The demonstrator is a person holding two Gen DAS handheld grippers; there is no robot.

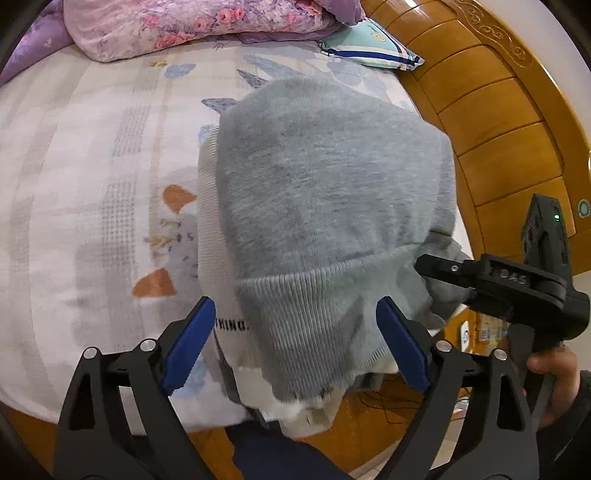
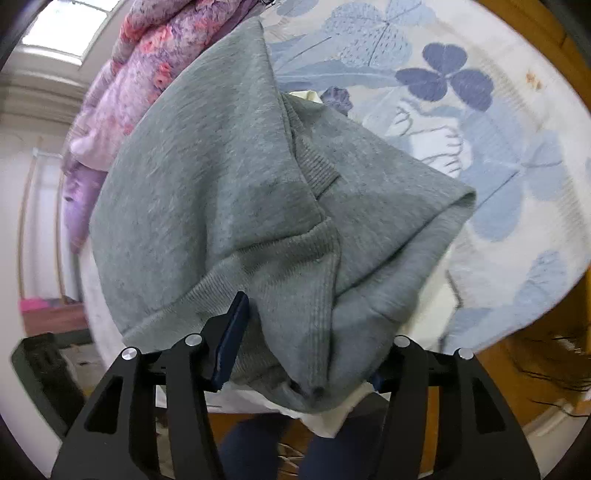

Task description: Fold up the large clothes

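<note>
Left wrist view: left gripper (image 1: 295, 343) is spread wide, blue pads (image 1: 190, 343) either side of the grey sweatshirt (image 1: 325, 177) w/o pinching it. Ribbed hem (image 1: 310, 295) lies between the fingers, just ahead; the rest of the garment runs fwd from the gripper across the bed sheet (image 1: 92, 184). White inner layer (image 1: 210, 221) w/ black lettering peeks out at the garment's left edge. To the right, the right gripper (image 1: 432, 267) reaches in at the hem's far corner; its tip is buried in cloth, can't tell from here if it's clamped. Pink quilt (image 1: 184, 26) and striped pillow (image 1: 373, 48) sit far ahead, wooden headboard (image 1: 498, 110) to the right.

Right wrist view: grey sweatshirt fills the space ahead, bunched, w/ a ribbed band (image 2: 295, 266) folding over itself. Right gripper (image 2: 299, 354) has fabric draped between and over its fingers; left pad (image 2: 231, 343) shows, right pad mostly hidden by cloth. Jaws look apart, but whether they bite the cloth I can't tell.

Judgement: step looks like taking both hem corners for a fold away from the person. To do well: close left on hem incl. the white layer, so both layers travel together; match the right grip at the same depth; keep hem taut btwn grippers, lift low, lay it fwd square to the far edge. Risk: bunched right side folds crooked; shake or pull it flat first.
</note>
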